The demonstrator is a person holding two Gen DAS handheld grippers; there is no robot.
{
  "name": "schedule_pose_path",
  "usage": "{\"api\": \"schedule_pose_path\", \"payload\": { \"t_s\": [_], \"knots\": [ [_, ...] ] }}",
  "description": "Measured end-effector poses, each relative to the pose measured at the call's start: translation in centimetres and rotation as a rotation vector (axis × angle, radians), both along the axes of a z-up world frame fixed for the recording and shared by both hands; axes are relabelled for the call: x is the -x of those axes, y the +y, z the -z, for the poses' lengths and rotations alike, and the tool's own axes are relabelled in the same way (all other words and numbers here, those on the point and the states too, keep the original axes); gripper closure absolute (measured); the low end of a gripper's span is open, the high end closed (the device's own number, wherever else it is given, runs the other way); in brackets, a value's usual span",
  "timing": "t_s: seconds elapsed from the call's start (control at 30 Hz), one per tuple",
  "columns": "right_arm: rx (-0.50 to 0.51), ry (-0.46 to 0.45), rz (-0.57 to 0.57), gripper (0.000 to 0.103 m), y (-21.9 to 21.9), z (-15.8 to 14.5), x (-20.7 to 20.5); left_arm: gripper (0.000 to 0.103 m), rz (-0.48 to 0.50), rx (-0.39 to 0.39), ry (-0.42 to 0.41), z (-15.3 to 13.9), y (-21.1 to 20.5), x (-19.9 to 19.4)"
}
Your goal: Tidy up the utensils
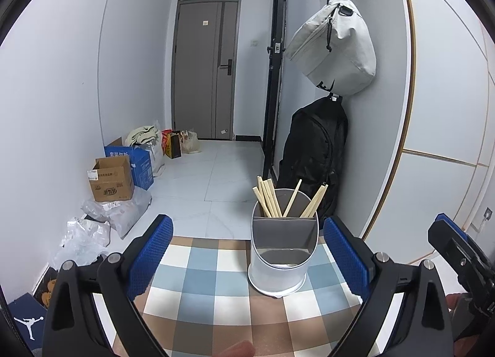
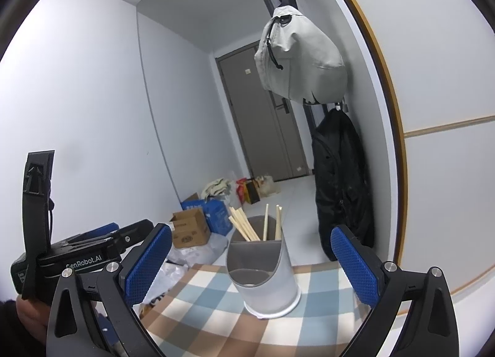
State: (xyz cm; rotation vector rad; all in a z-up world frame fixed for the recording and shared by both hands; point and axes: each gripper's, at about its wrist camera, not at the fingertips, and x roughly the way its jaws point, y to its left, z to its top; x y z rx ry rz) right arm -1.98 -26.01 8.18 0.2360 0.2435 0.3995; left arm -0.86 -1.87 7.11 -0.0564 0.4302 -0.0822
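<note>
chopsticks (image 1: 272,199) stand upright, leaning, in holder's (image 1: 281,264) rear compartment.

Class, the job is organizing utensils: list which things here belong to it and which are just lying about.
Belongs to the job:
holder
chopsticks
left gripper
right gripper

Just lying about:
grey bag
black backpack
cardboard box
plastic bags

Chopsticks (image 1: 272,199) in holder's (image 1: 280,264) rear compartment, holder on table (image 1: 216,304)

Even cool light, sharp — edges bowed, perhaps vignetted
</note>
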Motion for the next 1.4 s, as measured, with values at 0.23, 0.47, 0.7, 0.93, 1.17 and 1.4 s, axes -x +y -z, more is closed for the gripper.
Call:
{"api": "schedule_pose_path", "payload": {
  "t_s": [0.23,0.47,0.7,0.93,1.17,1.4],
  "knots": [
    [0.001,0.001,0.004,0.000,0.02,0.02,-0.01,0.008,0.004,0.003,0.003,0.16,-0.06,0.13],
    [0.008,0.000,0.002,0.000,0.13,-0.03,-0.04,0.008,0.010,-0.005,0.002,0.26,-0.21,0.08],
    [0.014,0.009,0.003,0.000,0.33,-0.08,-0.10,0.008,-0.001,0.013,-0.002,0.38,-0.09,0.14],
    [0.019,0.007,0.002,0.000,0.37,-0.04,-0.01,0.008,0.005,-0.002,-0.001,0.38,-0.14,0.16],
    [0.031,0.001,0.007,0.000,0.44,-0.08,0.10,0.008,0.014,-0.010,-0.004,0.33,-0.51,0.14],
    [0.040,0.005,0.001,0.000,0.51,0.05,-0.12,0.008,0.004,0.006,0.007,0.65,-0.33,0.01]
  ]
}}
